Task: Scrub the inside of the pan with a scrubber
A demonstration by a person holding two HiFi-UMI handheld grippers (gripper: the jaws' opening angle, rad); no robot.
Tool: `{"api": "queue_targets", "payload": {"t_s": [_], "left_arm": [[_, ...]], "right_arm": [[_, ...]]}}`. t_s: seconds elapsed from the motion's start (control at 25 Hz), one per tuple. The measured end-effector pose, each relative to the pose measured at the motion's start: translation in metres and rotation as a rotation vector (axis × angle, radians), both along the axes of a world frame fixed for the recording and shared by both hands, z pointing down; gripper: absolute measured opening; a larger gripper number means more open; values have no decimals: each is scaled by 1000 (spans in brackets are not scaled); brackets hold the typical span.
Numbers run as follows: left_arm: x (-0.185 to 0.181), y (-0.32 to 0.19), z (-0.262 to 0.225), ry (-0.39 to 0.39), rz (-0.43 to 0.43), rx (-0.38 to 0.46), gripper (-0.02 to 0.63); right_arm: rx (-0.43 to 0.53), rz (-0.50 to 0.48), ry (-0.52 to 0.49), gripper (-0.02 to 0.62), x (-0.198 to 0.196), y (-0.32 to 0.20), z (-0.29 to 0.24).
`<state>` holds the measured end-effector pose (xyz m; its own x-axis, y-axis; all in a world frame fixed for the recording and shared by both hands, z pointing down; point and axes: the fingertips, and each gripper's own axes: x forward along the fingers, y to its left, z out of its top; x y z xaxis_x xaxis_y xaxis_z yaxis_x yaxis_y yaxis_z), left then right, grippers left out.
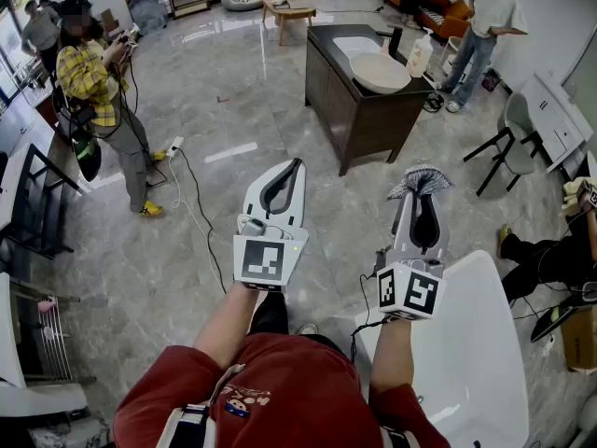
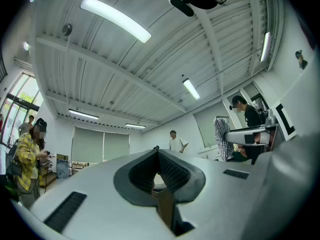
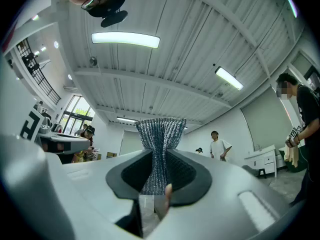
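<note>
Grippers: 2, both held up in the air above the grey marble floor point(image 1: 187, 250), side by side and apart, each with 1 marker cube at its rear.

Left gripper point(image 1: 297, 164): fingers pressed together at the tips, with only the open loop behind them. The left gripper view point(image 2: 156, 150) confirms that nothing is held.

Right gripper point(image 1: 421, 194): fingers pinching 1 scrubber point(image 1: 422, 177), a silver-grey mesh pad. The pad is squeezed narrow where the fingers grip it and fans out beyond the tips. In the right gripper view point(image 3: 159, 153) the scrubber point(image 3: 161, 131) stands upright between the fingers, with its top edge well clear of them.

Beyond the grippers:
- 1 dark cabinet point(image 1: 345, 110)
- 1 white basin point(image 1: 378, 71) on top of the cabinet
- 1 pump bottle point(image 1: 420, 54) at the cabinet's far right corner

Below the right gripper is 1 white rounded surface point(image 1: 476, 353); I cannot tell what it is.

Other persons made out: 4
- yellow checked shirt point(image 1: 89, 77), standing at left
- a second person behind that one point(image 1: 39, 28)
- white top point(image 1: 490, 12), standing near the cabinet
- dark clothes point(image 1: 550, 259), low at the right edge
</note>
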<state>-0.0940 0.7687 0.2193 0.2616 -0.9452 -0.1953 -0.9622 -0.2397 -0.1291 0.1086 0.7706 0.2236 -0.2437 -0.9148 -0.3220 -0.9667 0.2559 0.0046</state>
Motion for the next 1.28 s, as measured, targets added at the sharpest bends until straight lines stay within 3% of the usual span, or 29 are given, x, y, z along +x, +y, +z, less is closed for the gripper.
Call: {"api": "queue_targets", "payload": {"t_s": [0.32,0.68,1.08,1.28], "left_arm": [[4,-18,2,6,4,15,6],[-12,-62,23,43,24,-56,5],[-58,-168,48,70,30,-119,5],[-71,-225,47,109,82,-126,5]], "right_arm": [[-19,7,-16,101,6,-19,3],[-73,6,-52,106,-7,-66,23],[-132,17,-12,107,-50,-160,38],[-141,82,15,107,-59,-204,26]]}}
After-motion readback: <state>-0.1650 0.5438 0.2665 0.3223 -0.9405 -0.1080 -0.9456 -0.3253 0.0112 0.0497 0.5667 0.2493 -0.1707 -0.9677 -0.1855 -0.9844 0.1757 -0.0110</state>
